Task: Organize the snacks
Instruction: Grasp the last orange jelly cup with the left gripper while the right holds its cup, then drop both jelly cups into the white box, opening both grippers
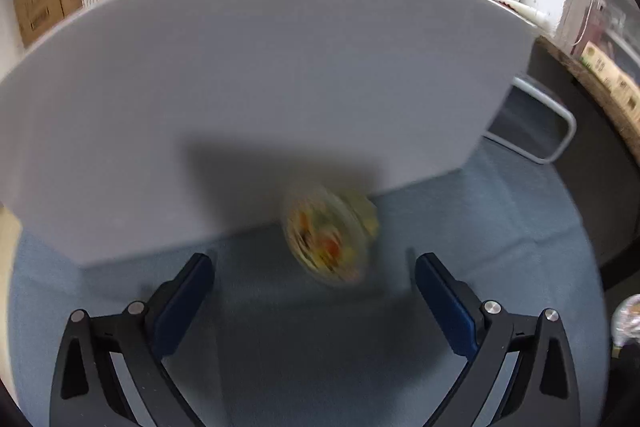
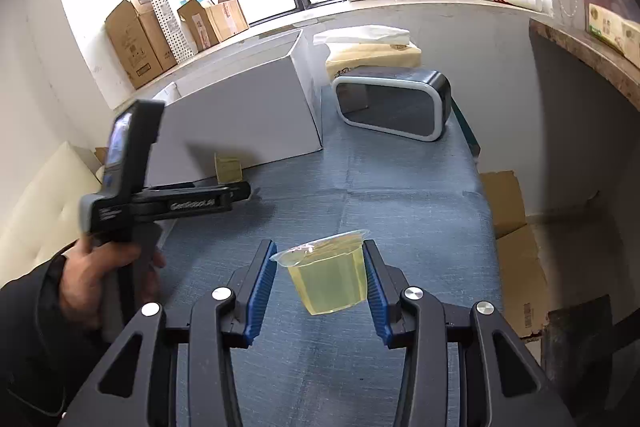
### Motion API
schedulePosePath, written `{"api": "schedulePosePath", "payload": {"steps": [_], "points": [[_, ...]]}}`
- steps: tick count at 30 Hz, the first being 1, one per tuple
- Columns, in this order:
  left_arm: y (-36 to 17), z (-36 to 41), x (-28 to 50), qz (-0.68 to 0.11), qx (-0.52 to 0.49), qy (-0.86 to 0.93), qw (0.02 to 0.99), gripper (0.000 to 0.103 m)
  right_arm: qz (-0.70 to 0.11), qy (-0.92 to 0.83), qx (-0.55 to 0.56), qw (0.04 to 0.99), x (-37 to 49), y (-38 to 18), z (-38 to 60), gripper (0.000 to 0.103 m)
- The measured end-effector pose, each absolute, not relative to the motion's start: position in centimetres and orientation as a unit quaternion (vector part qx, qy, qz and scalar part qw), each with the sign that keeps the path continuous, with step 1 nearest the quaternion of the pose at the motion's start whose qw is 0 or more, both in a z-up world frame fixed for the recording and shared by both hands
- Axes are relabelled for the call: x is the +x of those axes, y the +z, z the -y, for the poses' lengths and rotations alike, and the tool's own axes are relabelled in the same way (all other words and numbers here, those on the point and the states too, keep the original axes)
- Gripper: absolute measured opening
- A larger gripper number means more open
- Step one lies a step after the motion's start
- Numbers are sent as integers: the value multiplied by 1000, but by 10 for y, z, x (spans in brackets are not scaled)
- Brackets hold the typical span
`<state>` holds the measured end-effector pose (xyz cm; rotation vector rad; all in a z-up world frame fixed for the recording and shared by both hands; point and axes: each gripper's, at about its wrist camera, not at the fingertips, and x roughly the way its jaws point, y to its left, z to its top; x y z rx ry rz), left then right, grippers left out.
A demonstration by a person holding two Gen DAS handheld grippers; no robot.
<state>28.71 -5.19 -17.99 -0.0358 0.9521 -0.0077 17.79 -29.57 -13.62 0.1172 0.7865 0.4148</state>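
A yellow jelly cup (image 1: 330, 235) with a printed lid shows blurred in the left wrist view, in front of the white box (image 1: 256, 99), just beyond my open left gripper (image 1: 314, 279); I cannot tell if it is resting or falling. The left gripper also shows in the right wrist view (image 2: 240, 193), held low over the blue cloth. My right gripper (image 2: 320, 273) is shut on a second yellow jelly cup (image 2: 330, 275), held above the cloth with its clear lid up.
A black container with a white rim (image 2: 394, 103) lies on its side at the far end of the blue cloth (image 2: 400, 187). The white box (image 2: 240, 115) stands at far left. A tissue pack (image 2: 372, 55) sits behind them. Cardboard lies on the floor to the right.
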Motion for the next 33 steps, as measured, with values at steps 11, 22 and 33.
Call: {"api": "schedulePosePath", "payload": {"steps": [11,22,33], "points": [[-171,38,278,-443,-35,0,896,50,-384,211,62,897,183,-145,288,46],[-156,42,234,-430,-34,-64,900,50,-380,217,56,898,178,-139,280,47],[-80,2,159,-364,-29,-115,924,50,-350,256,25,901,192,-107,231,47]]}}
